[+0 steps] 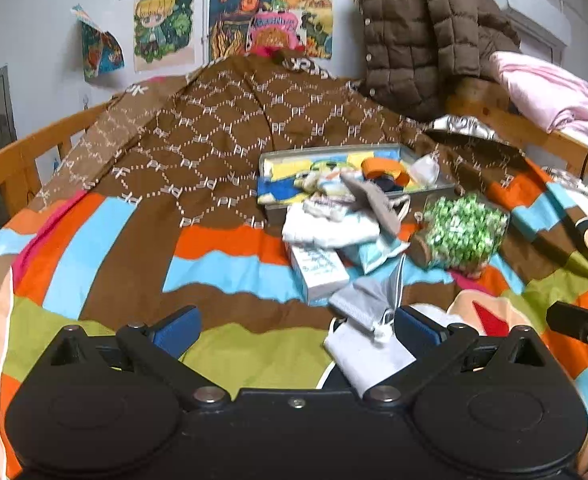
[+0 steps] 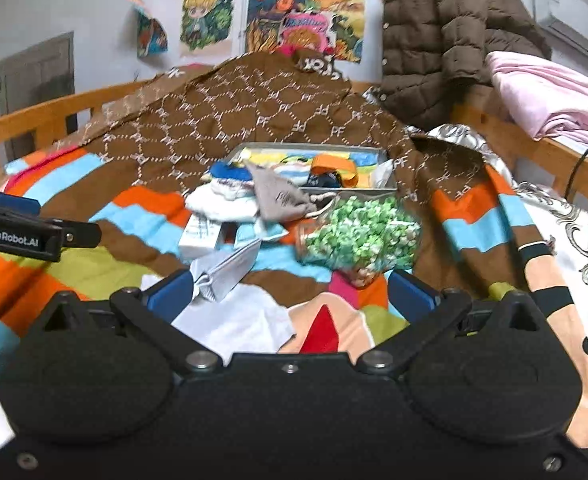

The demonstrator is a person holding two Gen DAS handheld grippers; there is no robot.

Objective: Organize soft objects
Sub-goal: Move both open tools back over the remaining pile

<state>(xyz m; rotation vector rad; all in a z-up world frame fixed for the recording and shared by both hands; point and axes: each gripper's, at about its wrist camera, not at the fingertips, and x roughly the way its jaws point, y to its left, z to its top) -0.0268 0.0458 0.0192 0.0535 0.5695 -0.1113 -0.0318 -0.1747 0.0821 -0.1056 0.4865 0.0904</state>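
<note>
grey face mask [image 1: 364, 304] limp, light; pinch its folded middle. left hand-held gripper [image 1: 296, 326] wide, right hand-held gripper [image 2: 290, 294] wide, both empty.

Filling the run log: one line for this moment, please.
left gripper open, empty | right gripper open, empty | grey pouch on bed | tray part-filled
</note>
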